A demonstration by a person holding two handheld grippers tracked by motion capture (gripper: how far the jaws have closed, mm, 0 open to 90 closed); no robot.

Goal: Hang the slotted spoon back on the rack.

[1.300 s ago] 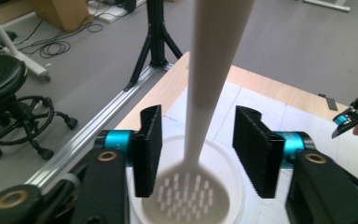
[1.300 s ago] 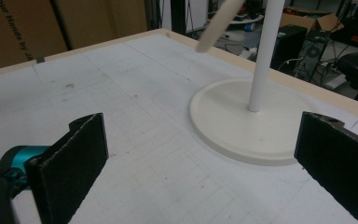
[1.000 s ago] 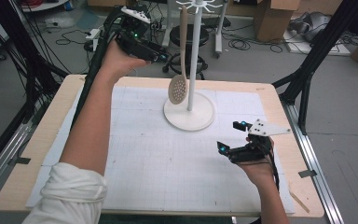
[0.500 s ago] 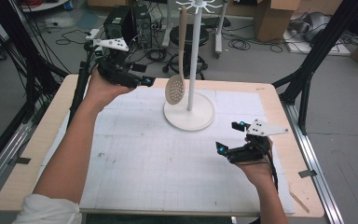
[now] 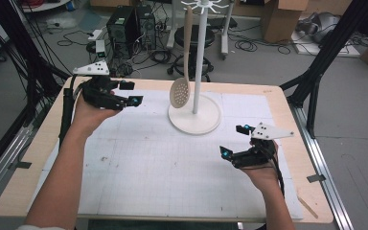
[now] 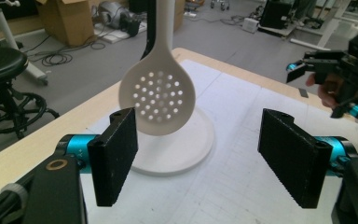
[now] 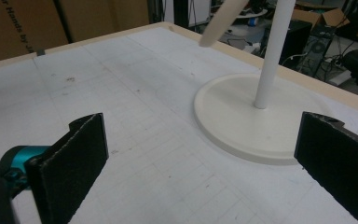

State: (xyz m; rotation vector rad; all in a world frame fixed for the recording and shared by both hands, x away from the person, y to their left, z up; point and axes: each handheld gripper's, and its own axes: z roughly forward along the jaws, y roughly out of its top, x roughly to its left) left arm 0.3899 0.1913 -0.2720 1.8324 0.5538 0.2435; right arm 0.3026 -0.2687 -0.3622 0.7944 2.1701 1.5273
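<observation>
- Hanging off the white stand point(image 5: 194, 113) at the table's point(image 5: 38, 167) far middle is a slotted spoon point(image 5: 178, 93), bowl just above the base.
- left gripper point(image 5: 129, 93) is up at far left, jaws spread wide, nothing in them, pointed at the spoon.
- right gripper point(image 5: 235, 140) sits near right, jaws also wide and empty.

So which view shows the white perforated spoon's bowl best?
The left gripper view: the white perforated plastic spoon hangs close, facing the camera, holes distinct. The high view shows it whole but small. The right gripper view catches just its edge.
</observation>
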